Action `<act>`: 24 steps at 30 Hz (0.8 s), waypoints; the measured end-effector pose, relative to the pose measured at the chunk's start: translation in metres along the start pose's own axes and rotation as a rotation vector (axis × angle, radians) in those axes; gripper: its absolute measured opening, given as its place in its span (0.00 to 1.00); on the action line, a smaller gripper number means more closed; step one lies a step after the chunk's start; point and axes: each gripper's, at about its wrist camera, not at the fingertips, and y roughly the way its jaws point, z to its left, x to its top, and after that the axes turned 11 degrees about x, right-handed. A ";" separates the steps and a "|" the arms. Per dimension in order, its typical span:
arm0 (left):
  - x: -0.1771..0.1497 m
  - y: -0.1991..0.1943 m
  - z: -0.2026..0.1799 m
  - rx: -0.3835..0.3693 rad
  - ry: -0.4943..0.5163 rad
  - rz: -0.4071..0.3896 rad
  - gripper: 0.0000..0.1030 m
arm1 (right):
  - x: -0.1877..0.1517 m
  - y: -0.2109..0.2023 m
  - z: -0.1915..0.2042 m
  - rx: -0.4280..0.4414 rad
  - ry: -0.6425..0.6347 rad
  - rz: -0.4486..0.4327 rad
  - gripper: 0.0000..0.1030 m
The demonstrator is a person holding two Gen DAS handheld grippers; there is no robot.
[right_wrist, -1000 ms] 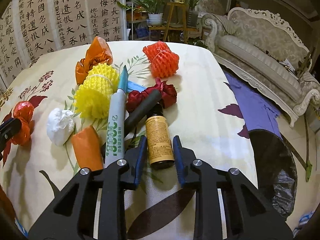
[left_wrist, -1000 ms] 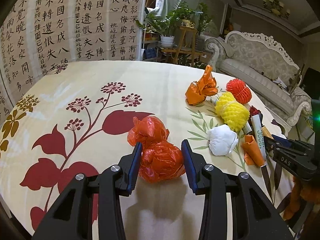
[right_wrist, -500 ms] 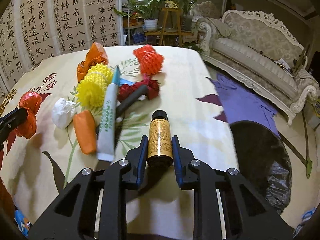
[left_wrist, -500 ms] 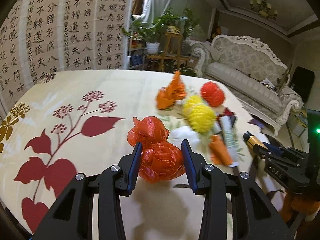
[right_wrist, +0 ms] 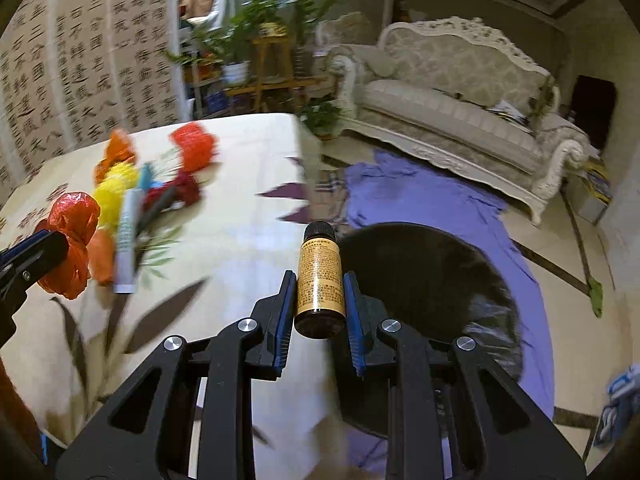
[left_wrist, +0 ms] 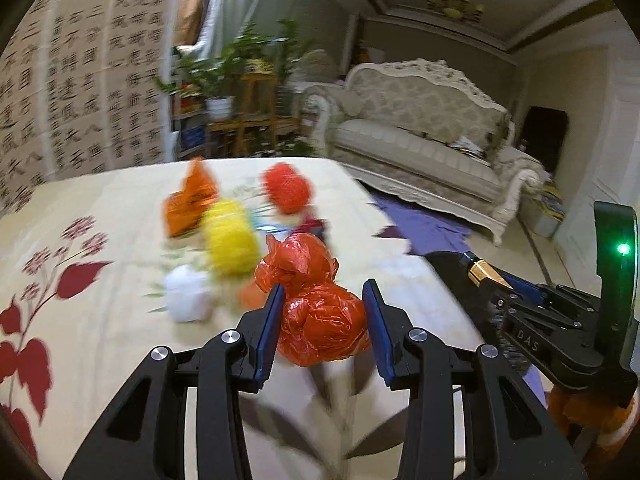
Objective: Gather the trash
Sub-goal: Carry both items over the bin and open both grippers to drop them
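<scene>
My left gripper (left_wrist: 322,320) is shut on a crumpled red plastic bag (left_wrist: 316,312), held above the flowered tablecloth (left_wrist: 80,320). My right gripper (right_wrist: 319,304) is shut on a small brown bottle (right_wrist: 319,280) with a yellow label and black cap, lifted near the table's right edge. The red bag (right_wrist: 70,248) also shows at the left of the right wrist view, and the bottle (left_wrist: 482,270) at the right of the left wrist view. A black trash bag (right_wrist: 432,292) lies open on the floor beyond the table, just past the bottle.
On the table lie an orange bag (left_wrist: 188,200), a yellow foam net (left_wrist: 230,240), a red foam net (left_wrist: 286,188), a white wad (left_wrist: 188,292), a white tube (right_wrist: 128,240) and a dark red scrap (right_wrist: 180,196). A purple cloth (right_wrist: 420,200) covers the floor before a sofa (right_wrist: 460,112).
Both grippers have lifted their loads off the table and swung right toward the table's edge. The black trash bag has come into fuller view behind the bottle.
</scene>
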 end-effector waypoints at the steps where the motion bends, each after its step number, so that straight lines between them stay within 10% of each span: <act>1: 0.001 0.002 -0.007 -0.012 0.012 -0.002 0.39 | -0.001 -0.002 -0.009 -0.015 0.015 -0.005 0.23; 24: 0.016 0.059 -0.140 -0.109 0.186 0.016 0.39 | -0.012 0.004 -0.108 -0.088 0.153 -0.048 0.23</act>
